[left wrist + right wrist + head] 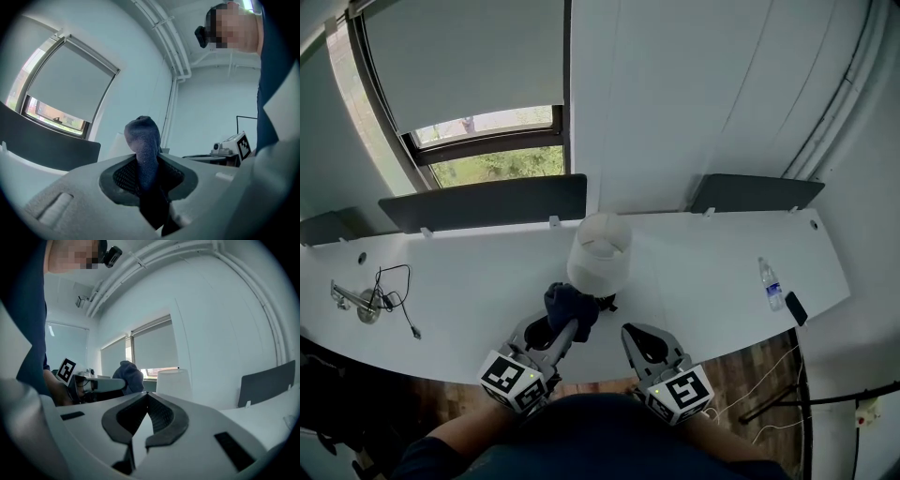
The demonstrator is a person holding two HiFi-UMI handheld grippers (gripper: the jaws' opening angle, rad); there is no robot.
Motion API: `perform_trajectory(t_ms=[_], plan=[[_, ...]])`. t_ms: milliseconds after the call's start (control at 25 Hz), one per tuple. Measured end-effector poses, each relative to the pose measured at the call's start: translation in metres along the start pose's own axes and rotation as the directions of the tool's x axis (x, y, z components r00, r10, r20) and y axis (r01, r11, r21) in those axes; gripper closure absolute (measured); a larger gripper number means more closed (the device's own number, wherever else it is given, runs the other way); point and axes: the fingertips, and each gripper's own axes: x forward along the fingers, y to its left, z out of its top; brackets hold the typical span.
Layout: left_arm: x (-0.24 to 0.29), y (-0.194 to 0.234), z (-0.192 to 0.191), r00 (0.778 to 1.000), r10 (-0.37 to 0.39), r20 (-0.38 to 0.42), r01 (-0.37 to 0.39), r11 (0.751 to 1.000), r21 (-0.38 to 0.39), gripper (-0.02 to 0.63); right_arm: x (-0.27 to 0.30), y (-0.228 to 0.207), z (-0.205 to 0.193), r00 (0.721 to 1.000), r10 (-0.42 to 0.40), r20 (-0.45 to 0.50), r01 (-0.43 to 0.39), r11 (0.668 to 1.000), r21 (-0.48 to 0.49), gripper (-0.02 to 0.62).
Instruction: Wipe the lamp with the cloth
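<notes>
Far left on the white desk [469, 281]: a loop of black cable [394, 286] lies beside a small metal fitting [366, 307].

Your left gripper [567, 328] is clamped on the dark blue cloth [570, 305]. In the left gripper view the cloth [144, 140] stands bunched up out of the closed jaws.

The bundle sits low on the left side of the lamp [600, 251], just beside its shade. Contact cannot be told.

The lamp has a white shade and stands upright at mid-desk, near the wall.

Your right gripper [645, 342] hangs over the desk's front edge, right of the lamp and apart from it. Its jaws meet at the tips with nothing between them.

Farther right stands a clear water bottle [771, 283], with a dark phone [796, 307] just beside it at the desk's edge.
</notes>
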Motion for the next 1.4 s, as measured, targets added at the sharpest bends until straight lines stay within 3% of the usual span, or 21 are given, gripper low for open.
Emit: perform_trajectory(t_ms=[280, 640, 1400], plan=[[0.022, 0.023, 0.012, 1.000, 0.012, 0.009, -0.012, 0.999, 0.049, 0.506, 0.001, -0.007, -0.005, 1.000, -0.020, -0.011, 0.020, 1.000, 0.005, 0.584], [0.047, 0.042, 0.019, 0.998, 0.047, 0.033, -0.049, 0.998, 0.040, 0.506, -0.003, -0.016, -0.005, 0.999, -0.022, -0.032, 0.021, 1.000, -0.015, 0.584], [0.063, 0.070, -0.060, 0.989, 0.091, -0.116, -0.093, 0.996, -0.010, 0.506, -0.010, -0.027, -0.021, 0.995, -0.024, -0.093, 0.023, 1.000, -0.014, 0.584]])
